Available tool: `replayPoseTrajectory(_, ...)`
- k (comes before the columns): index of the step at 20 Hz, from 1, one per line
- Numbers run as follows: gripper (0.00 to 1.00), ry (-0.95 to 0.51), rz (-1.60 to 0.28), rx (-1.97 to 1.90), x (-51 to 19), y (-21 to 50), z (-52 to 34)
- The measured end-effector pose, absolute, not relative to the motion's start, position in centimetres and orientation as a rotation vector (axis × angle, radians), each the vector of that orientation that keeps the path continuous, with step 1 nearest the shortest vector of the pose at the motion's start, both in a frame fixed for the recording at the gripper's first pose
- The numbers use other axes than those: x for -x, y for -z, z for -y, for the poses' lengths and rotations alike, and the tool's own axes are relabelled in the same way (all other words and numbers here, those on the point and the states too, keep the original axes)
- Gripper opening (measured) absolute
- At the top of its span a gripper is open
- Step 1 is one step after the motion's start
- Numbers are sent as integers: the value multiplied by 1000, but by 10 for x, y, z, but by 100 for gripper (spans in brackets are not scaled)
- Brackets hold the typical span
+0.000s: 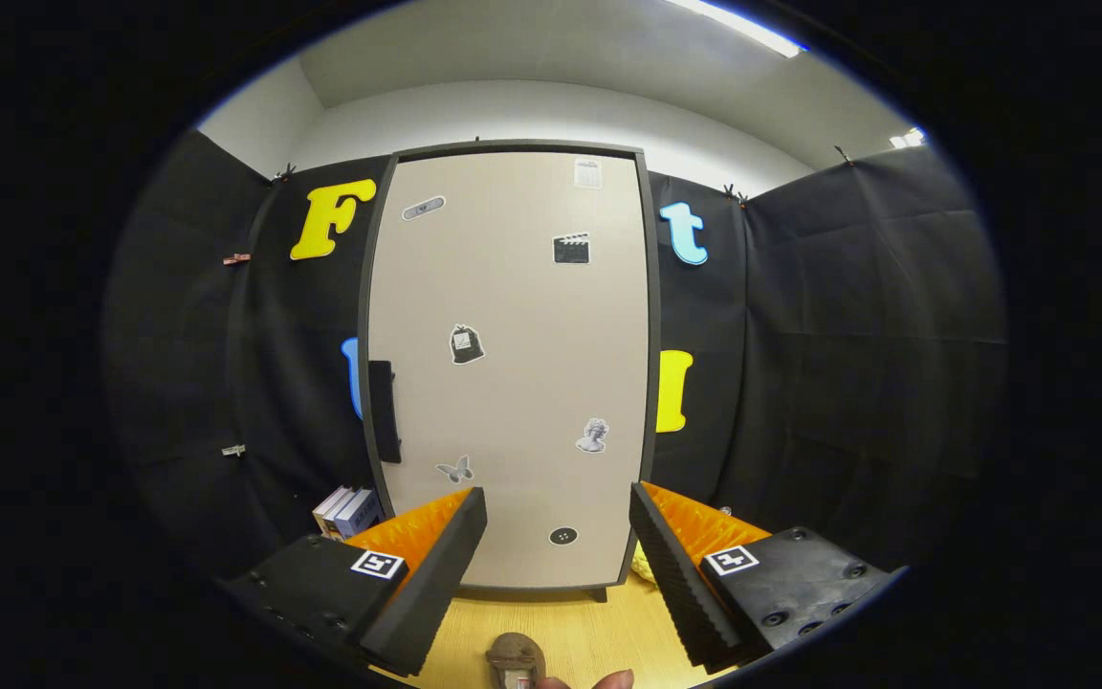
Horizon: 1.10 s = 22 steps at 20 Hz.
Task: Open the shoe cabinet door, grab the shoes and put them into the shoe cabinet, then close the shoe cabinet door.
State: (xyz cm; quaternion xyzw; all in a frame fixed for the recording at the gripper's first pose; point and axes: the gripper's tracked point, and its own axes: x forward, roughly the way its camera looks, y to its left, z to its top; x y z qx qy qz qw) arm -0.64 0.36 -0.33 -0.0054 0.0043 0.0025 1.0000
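Note:
The tall shoe cabinet point(513, 364) stands straight ahead, its beige door shut and dotted with small stickers. A dark handle point(384, 410) sits on the door's left edge at mid height. My gripper point(559, 517) is open, its two fingers spread wide in front of the door's lower part, a short way off it and touching nothing. Between the fingers, close to me on the wooden floor point(599, 627), lies a brownish shoe point(516, 658), only partly seen. A fingertip of a person's hand point(613, 680) shows beside it.
A few books point(345, 512) stand on the floor left of the cabinet. A small yellow thing point(642, 565) lies at the cabinet's right foot. Black cloth walls close in on both sides.

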Motion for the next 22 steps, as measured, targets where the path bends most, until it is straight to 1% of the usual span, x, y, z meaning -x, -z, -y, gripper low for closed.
replayPoseTrajectory(7, 98, -21, -13, 5, 6, 3, -14)
replayPoseTrajectory(11, 98, -63, 27, -28, -1, -20, -41)
replayPoseTrajectory(16, 99, -130, 26, -54, -36, -34, -99)
replayPoseTrajectory(22, 99, -194, 17, -64, -85, -27, -166)
